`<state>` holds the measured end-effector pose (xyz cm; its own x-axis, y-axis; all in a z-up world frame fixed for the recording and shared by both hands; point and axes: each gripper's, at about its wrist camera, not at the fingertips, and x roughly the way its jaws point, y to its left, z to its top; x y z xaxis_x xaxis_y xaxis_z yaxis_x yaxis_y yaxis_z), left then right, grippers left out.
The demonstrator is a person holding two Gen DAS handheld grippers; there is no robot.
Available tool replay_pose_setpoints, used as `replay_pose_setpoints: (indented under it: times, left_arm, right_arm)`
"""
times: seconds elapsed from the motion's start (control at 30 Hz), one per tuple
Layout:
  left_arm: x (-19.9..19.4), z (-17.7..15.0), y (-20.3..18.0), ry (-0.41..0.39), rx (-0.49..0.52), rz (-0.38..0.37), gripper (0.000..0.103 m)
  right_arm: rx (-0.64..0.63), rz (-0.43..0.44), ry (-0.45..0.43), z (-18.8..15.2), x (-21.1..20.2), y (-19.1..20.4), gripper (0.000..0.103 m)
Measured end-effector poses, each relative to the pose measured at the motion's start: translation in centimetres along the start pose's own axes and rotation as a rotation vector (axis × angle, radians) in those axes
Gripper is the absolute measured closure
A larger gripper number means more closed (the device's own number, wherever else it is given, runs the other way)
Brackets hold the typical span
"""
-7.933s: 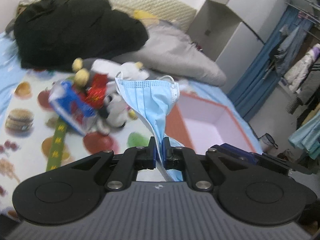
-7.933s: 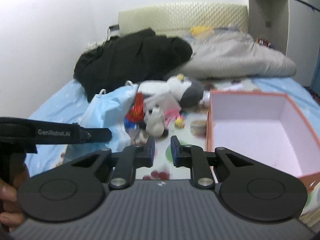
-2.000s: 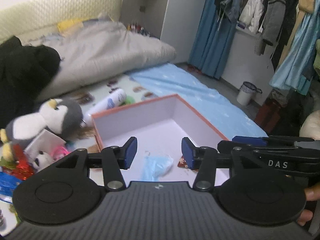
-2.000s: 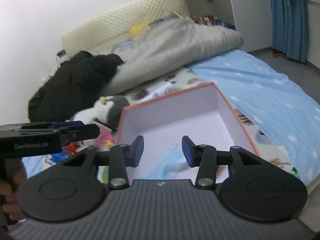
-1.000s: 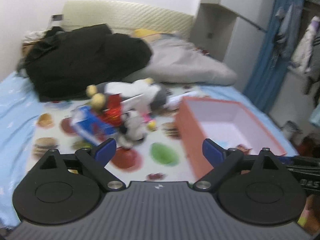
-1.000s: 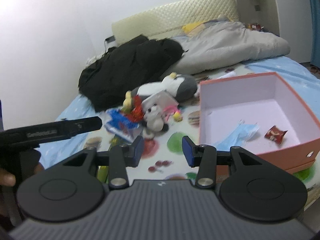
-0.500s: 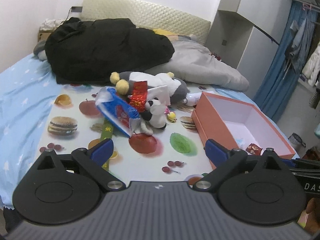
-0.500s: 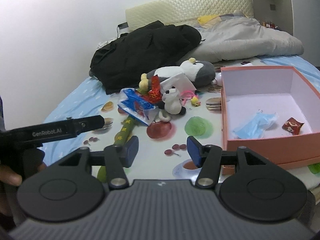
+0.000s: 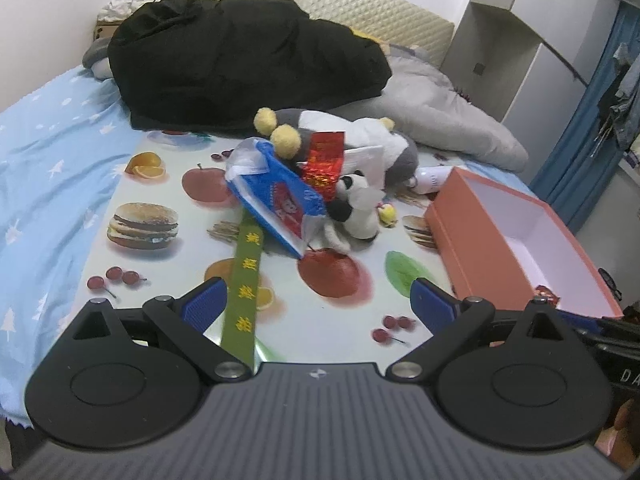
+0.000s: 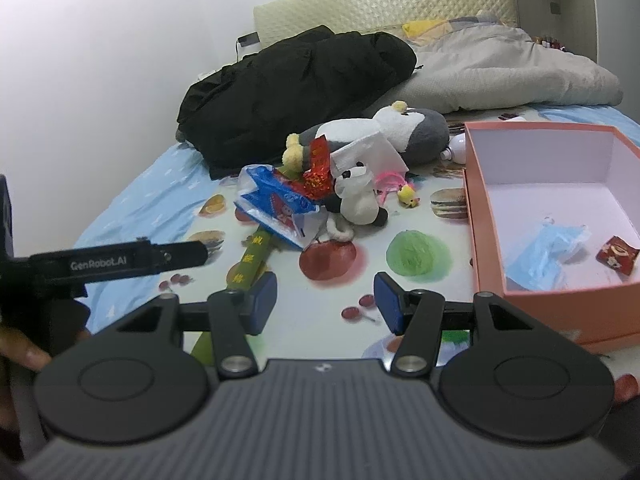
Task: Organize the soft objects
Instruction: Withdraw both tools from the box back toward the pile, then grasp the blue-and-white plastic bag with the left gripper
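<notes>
The bed (image 9: 48,168) fills both views, its blue star-printed sheet running off the left edge, with a fruit-and-burger printed mat (image 9: 168,264) spread over the near part; a quilted headboard (image 9: 360,12) and pale wall close the far side, and a blue curtain (image 9: 580,152) hangs at far right. A black coat (image 9: 240,64) and a grey duvet (image 10: 500,72) are heaped along the far end, the coat hiding whatever lies under it. At right sits the orange box (image 10: 476,208), its near corner cut off by the right gripper (image 10: 325,304) body; inside lie a crumpled blue face mask (image 10: 544,256) and a small red wrapper (image 10: 616,258), barely visible from the left wrist view over the box wall. The remaining soft things are piled mid-mat, left of the box: a grey-and-white penguin plush (image 10: 400,128), partly covered by a white tissue (image 10: 368,152) and a red foil packet (image 9: 326,160), a blue plastic bag (image 9: 276,200), and a small panda plush (image 10: 358,196) leaning on the bag. A green strap (image 9: 244,292) with yellow lettering runs toward the near edge and vanishes behind the left gripper (image 9: 316,304). Bare mat lies between pile and grippers. The left jaws stand wide apart, empty; the right jaws are apart too, narrower, empty. A hand (image 10: 20,352) shows only in part at near left
</notes>
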<state>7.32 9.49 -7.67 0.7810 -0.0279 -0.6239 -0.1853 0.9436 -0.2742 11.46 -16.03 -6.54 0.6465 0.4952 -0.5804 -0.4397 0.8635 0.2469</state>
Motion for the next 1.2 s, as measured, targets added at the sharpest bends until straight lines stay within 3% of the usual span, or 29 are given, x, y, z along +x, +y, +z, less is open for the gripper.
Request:
replay_pose_setpoints:
  times: [0.67, 1.2]
  left_arm:
    - [10.4, 4.3, 4.0, 0.078, -0.038, 0.030, 0.003]
    - [17.4, 7.0, 7.5, 0.063, -0.124, -0.005, 0.007]
  right_arm:
    - [0.005, -0.029, 0.016, 3.9, 9.2, -1.0, 0.046]
    - [0.066, -0.037, 0.045, 7.0, 20.4, -3.2, 0.046]
